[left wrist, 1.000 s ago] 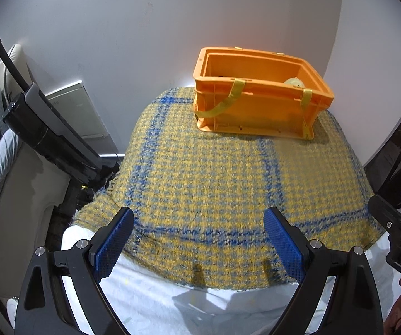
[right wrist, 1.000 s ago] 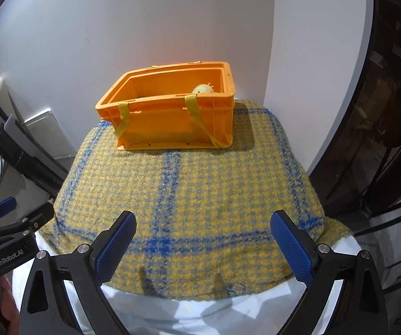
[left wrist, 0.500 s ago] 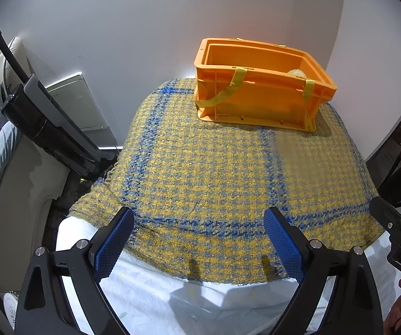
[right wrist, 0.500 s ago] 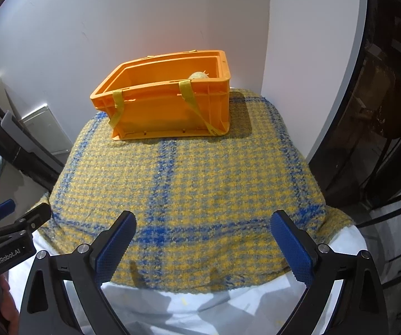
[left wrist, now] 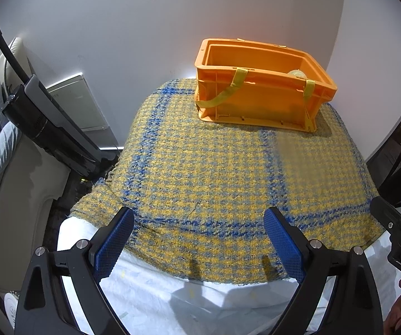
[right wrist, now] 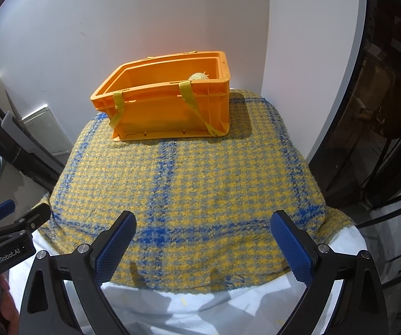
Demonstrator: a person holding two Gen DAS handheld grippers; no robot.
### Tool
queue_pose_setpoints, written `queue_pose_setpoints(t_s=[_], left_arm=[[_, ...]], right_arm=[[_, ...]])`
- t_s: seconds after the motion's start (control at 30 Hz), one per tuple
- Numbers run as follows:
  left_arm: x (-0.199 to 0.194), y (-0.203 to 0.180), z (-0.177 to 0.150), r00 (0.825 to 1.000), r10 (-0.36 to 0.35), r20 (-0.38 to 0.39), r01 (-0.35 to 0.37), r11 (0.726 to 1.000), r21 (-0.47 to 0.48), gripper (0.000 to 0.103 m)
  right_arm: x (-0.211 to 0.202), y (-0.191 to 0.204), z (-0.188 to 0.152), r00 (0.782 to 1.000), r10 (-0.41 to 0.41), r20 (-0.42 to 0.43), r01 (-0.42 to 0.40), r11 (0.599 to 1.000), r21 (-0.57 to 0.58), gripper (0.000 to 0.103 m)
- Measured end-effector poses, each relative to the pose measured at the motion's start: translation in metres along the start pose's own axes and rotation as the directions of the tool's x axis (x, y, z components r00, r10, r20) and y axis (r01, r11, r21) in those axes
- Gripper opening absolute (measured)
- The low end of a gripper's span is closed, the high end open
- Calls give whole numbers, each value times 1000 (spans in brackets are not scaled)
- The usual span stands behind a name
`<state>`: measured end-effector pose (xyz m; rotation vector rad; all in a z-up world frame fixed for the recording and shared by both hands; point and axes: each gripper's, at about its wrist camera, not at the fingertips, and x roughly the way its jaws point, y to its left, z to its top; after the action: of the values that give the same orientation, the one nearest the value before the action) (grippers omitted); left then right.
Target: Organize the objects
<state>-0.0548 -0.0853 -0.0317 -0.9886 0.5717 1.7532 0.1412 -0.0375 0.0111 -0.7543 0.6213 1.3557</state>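
An orange plastic crate (left wrist: 259, 97) with yellow straps stands at the far end of a yellow and blue checked cloth (left wrist: 214, 173). It also shows in the right wrist view (right wrist: 169, 106). A pale round object (right wrist: 198, 76) lies inside it, at its right end (left wrist: 297, 73). My left gripper (left wrist: 199, 247) is open and empty above the cloth's near edge. My right gripper (right wrist: 203, 247) is open and empty above the same edge, to the right of the left one.
White sheeting (left wrist: 172, 296) covers the table under the cloth. A white wall (right wrist: 116, 28) stands behind the crate. A black device (left wrist: 50, 128) and a pale seat (left wrist: 13, 195) are on the left. Dark furniture (right wrist: 381, 111) stands on the right.
Both grippers have pulled back and risen a little, so the crate looks farther away and more of the white sheeting shows. Both stay open.
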Motion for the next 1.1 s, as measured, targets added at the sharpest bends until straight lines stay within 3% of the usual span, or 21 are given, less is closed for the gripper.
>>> queue_pose_setpoints(t_s=[1.1], left_arm=[[1, -2, 1, 1000, -5, -12, 6, 1000, 9, 97]], right_arm=[[3, -3, 1, 1000, 16, -10, -16, 1000, 10, 97]])
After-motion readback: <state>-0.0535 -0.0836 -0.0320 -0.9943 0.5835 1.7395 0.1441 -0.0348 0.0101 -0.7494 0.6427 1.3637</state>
